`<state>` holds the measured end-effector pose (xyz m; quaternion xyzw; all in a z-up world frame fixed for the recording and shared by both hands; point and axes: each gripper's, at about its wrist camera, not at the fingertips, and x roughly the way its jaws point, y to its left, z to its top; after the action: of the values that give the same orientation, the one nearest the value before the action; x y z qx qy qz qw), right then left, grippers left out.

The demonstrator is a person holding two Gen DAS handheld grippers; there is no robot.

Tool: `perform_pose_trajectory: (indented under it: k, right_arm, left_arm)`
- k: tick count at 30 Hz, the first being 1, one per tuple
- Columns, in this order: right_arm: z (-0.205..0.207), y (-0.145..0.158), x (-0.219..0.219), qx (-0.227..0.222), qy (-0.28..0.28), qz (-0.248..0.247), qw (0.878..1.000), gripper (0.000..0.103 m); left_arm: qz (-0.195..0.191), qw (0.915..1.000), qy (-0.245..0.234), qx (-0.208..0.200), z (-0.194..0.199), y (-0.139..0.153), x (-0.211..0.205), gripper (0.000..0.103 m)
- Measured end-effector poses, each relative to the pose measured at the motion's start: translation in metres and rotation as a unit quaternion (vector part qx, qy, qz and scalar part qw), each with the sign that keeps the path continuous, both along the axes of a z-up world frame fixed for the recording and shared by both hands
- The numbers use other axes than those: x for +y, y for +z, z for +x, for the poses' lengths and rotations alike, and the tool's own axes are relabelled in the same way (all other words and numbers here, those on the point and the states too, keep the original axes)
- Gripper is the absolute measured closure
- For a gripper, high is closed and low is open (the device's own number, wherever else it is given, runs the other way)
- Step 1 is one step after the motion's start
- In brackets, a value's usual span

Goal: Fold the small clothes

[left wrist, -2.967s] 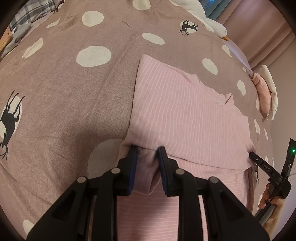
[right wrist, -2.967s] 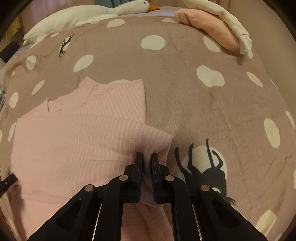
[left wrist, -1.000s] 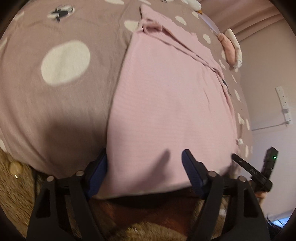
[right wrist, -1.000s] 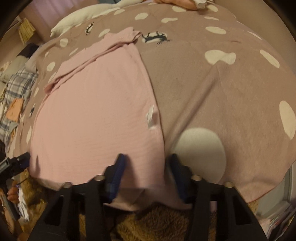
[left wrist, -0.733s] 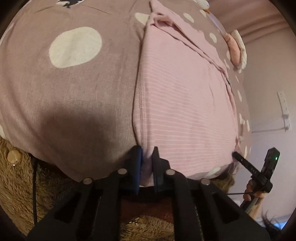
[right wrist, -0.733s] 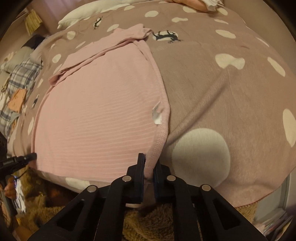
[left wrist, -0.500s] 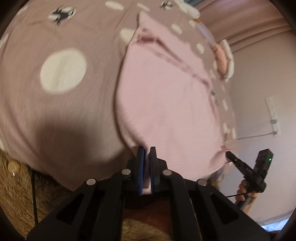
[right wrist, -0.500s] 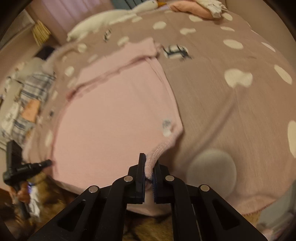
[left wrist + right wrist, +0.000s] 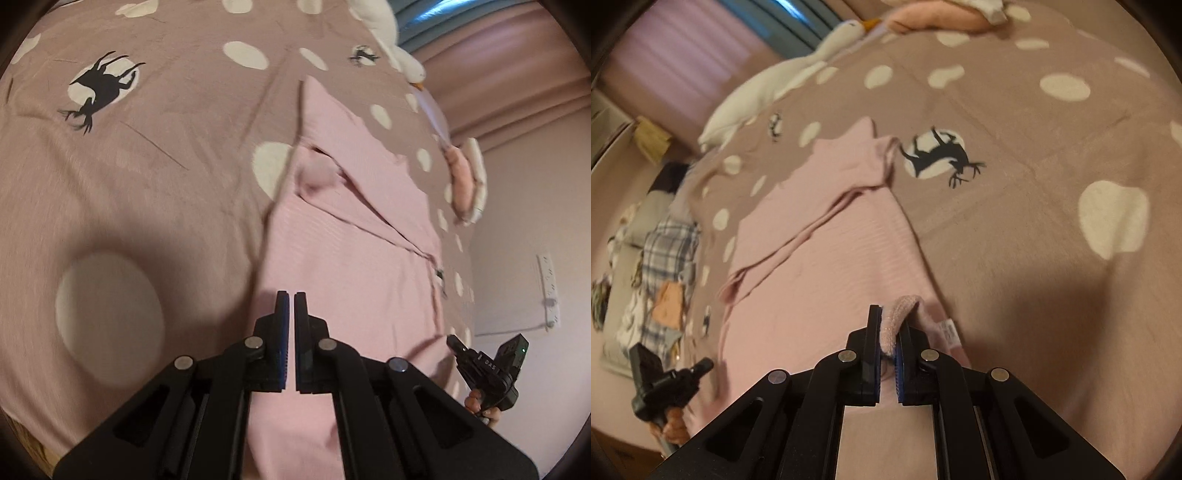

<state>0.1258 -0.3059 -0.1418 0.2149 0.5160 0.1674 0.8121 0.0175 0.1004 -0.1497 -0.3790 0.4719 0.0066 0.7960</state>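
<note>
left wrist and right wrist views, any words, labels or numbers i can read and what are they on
"DAS": white letters on the right gripper body, seen in the left wrist view; small, so the reading is unsure.
White care tag on the pink garment: print too blurred to read.
Bedspread: only dots and deer shapes, no text.

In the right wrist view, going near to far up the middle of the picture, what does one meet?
right gripper, shut on the hem → pink striped garment → spotted bedspread → white goose plush → curtains
</note>
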Motion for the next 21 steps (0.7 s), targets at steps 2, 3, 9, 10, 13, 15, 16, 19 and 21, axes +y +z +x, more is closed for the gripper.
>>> perform_pose_trajectory:
  k: [2, 3, 9, 10, 13, 15, 16, 19, 21]
  right_arm:
    - [0.006, -0.006, 0.004, 0.010, -0.008, -0.011, 1.000, 0.096]
    - [0.007, -0.006, 0.005, 0.011, -0.007, -0.015, 1.000, 0.096]
    - [0.006, -0.007, 0.007, 0.005, -0.007, -0.038, 0.999, 0.096]
    - [0.006, -0.007, 0.007, 0.004, -0.007, -0.039, 0.999, 0.096]
    - [0.005, -0.006, 0.006, -0.002, -0.009, -0.045, 0.999, 0.096]
    - [0.005, -0.006, 0.007, -0.002, -0.011, -0.047, 0.999, 0.096]
    - [0.005, -0.006, 0.007, -0.003, -0.011, -0.050, 0.999, 0.096]
    - [0.004, -0.004, 0.012, -0.011, -0.009, -0.064, 0.998, 0.096]
    - [0.003, -0.003, 0.014, -0.015, -0.009, -0.072, 0.997, 0.096]
  left_arm:
    - [0.007, 0.9999, -0.004, 0.007, 0.000, 0.002, 0.004, 0.103]
    - [0.005, 0.9999, -0.013, 0.005, -0.003, 0.004, 0.005, 0.103]
    - [0.034, 0.9972, -0.058, 0.033, -0.039, 0.011, -0.006, 0.058]
    - [0.029, 0.9972, -0.060, 0.034, -0.048, 0.011, -0.007, 0.044]
    - [0.009, 0.9970, -0.061, 0.048, -0.064, 0.005, -0.008, 0.033]
    - [-0.005, 0.9954, -0.073, 0.062, -0.073, 0.000, -0.014, 0.031]
    - [-0.009, 0.9946, -0.080, 0.066, -0.076, -0.002, -0.017, 0.031]
    - [-0.021, 0.9929, -0.093, 0.071, -0.085, -0.009, -0.027, 0.030]
    - [-0.047, 0.9909, -0.105, 0.070, -0.086, -0.016, -0.036, 0.033]
